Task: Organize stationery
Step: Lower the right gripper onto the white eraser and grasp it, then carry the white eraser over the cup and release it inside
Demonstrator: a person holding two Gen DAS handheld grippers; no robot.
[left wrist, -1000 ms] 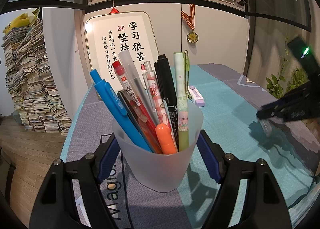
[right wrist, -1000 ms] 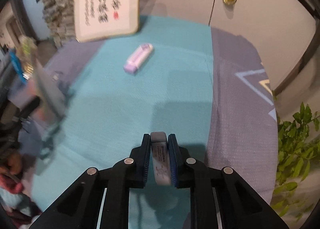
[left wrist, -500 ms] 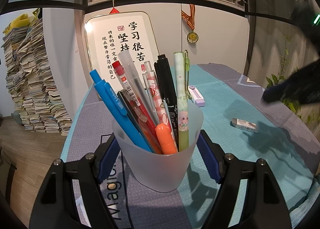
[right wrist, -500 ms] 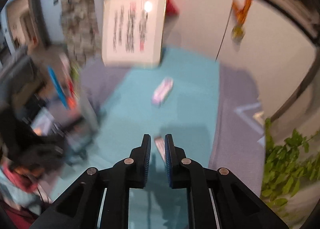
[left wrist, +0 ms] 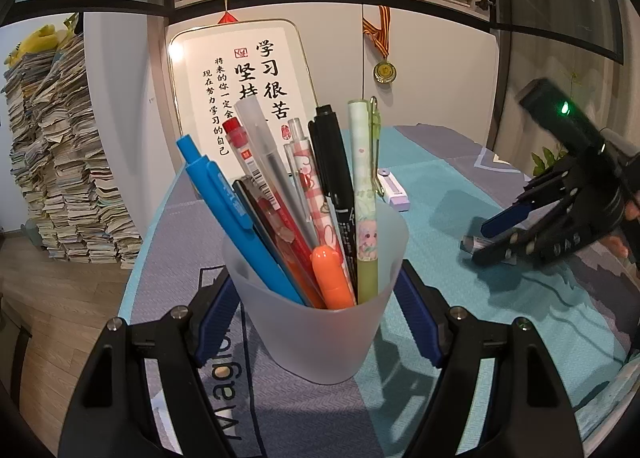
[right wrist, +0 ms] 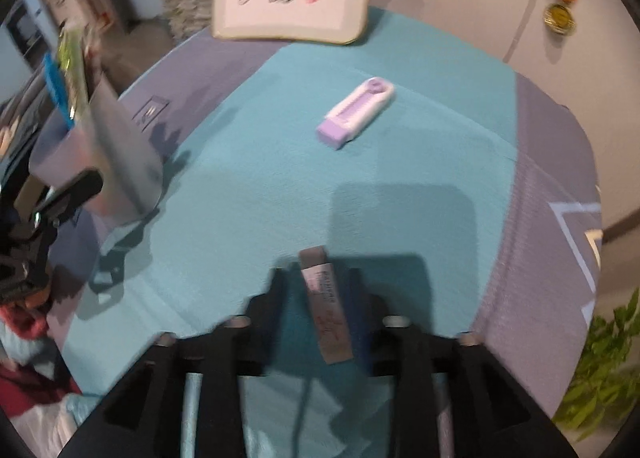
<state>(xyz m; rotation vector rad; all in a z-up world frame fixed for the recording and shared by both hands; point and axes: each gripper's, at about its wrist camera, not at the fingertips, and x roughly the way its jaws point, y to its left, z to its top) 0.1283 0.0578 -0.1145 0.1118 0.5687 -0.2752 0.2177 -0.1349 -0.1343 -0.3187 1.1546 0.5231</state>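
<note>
The eraser (right wrist: 327, 308) lies on the teal tabletop (right wrist: 248, 186), between the opening jaws of the right gripper (right wrist: 320, 290), unpressed. The purple correction tape (right wrist: 356, 112) lies farther off. The left gripper (left wrist: 320, 290) is clamped on the pen cup (left wrist: 320, 322).

Even indoor light, glare on framed calligraphy (left wrist: 240, 82), fisheye-bent edges, motion-blurred right-wrist view.
</note>
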